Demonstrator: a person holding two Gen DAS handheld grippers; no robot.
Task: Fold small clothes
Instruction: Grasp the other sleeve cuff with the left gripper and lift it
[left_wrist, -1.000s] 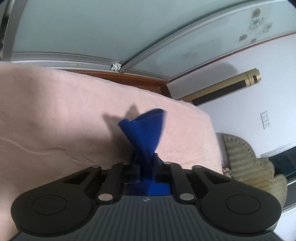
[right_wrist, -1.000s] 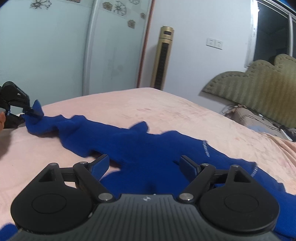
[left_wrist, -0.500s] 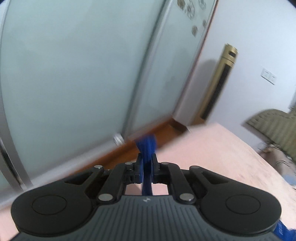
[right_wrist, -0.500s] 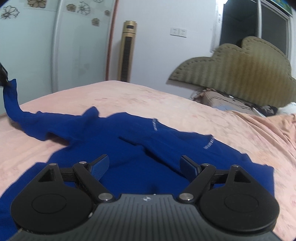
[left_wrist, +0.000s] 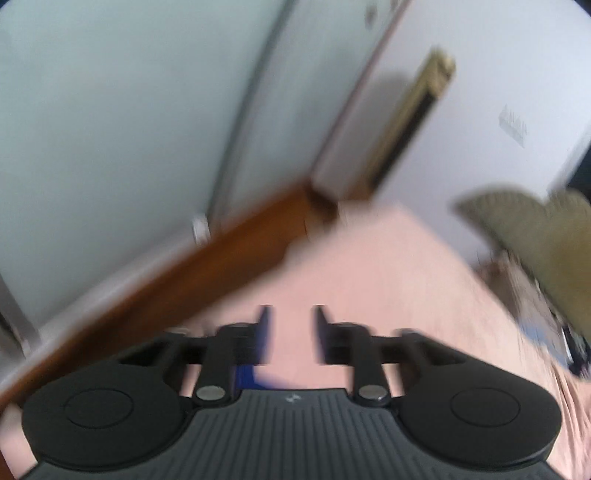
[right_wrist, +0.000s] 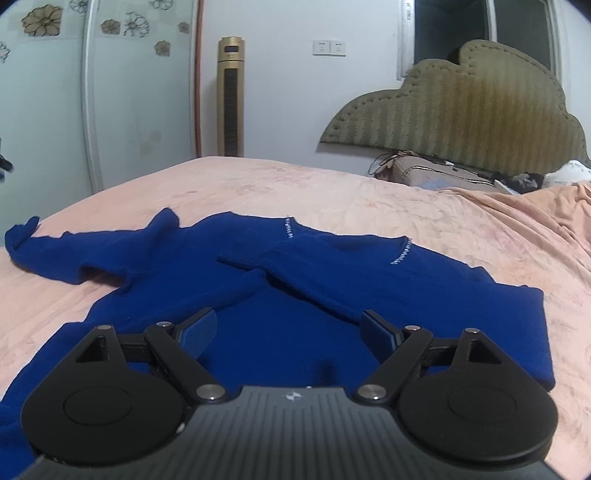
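A dark blue long-sleeved garment (right_wrist: 280, 280) lies spread on the pink bed (right_wrist: 332, 192). One sleeve (right_wrist: 48, 247) stretches to the far left; the other is folded across the body. My right gripper (right_wrist: 288, 325) is open and empty, hovering just above the garment's near part. My left gripper (left_wrist: 291, 332) is open with nothing between its fingers; that view is blurred. A sliver of blue cloth (left_wrist: 245, 374) shows under its left finger. A dark bit at the left edge of the right wrist view may be the left gripper.
A gold tower fan (right_wrist: 231, 96) stands by the wall beyond the bed. A padded olive headboard (right_wrist: 461, 110) and pillows are at the right. Sliding wardrobe doors (right_wrist: 55, 92) and a wooden floor strip (left_wrist: 184, 280) lie past the bed's left edge.
My left gripper has opened and let go of the sleeve end, which now lies on the bed. The right gripper's view has shifted slightly; it stays open over the garment.
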